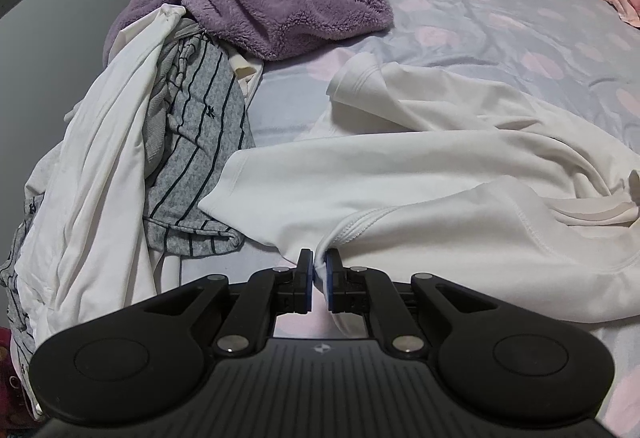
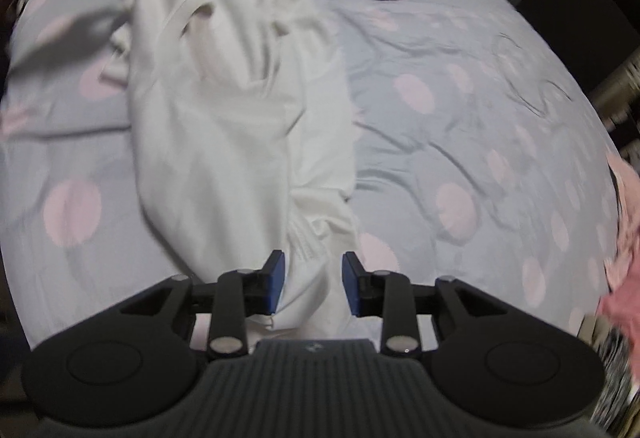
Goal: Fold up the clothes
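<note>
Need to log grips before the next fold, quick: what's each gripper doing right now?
Left gripper: closed, pinching an edge of the white shirt.
Right gripper: open, shirt fabric between the pads but not clamped.

Left claw pinched shut, right claw parted (both angled downward).

Left tool pinching white garment
</note>
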{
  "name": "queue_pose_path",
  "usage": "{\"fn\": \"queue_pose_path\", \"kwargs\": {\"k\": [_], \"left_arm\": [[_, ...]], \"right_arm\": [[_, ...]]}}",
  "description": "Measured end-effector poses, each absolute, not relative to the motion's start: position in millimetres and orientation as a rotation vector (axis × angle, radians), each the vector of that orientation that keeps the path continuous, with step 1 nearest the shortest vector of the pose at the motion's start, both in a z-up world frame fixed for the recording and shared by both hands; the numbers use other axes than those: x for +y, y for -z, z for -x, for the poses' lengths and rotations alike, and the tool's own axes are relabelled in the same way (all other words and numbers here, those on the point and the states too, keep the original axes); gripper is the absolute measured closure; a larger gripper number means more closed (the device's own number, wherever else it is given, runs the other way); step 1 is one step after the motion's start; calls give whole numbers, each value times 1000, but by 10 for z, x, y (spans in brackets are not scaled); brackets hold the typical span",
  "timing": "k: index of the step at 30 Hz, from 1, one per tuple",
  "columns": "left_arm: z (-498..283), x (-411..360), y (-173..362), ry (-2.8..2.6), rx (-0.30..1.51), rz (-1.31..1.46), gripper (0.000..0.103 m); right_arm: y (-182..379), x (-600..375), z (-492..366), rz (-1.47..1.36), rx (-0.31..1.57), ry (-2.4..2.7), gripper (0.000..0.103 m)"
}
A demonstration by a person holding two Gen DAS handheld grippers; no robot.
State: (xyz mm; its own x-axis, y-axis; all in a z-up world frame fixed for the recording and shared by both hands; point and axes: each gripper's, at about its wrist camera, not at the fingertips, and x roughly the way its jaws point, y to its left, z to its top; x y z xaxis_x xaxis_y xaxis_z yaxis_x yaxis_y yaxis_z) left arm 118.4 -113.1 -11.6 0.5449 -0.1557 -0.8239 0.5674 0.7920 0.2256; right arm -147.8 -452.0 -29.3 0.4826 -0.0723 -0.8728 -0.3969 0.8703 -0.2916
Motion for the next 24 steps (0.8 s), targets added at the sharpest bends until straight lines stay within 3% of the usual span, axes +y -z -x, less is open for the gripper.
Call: {"fn": "queue_pose_path", "kwargs": {"k": [7, 11, 24], "left_arm": [[-1200, -1117, 137, 450, 909, -507, 98], [-1215, -1124, 163, 448, 913, -513, 98], [-1236, -1167, 211, 445, 918, -536, 98]], "right_arm": [[501, -4517, 1367, 539, 1097, -273, 69], [588, -4562, 1317, 517, 1108, -292, 80], [560, -4409, 1519, 662, 1007, -267, 81]]}}
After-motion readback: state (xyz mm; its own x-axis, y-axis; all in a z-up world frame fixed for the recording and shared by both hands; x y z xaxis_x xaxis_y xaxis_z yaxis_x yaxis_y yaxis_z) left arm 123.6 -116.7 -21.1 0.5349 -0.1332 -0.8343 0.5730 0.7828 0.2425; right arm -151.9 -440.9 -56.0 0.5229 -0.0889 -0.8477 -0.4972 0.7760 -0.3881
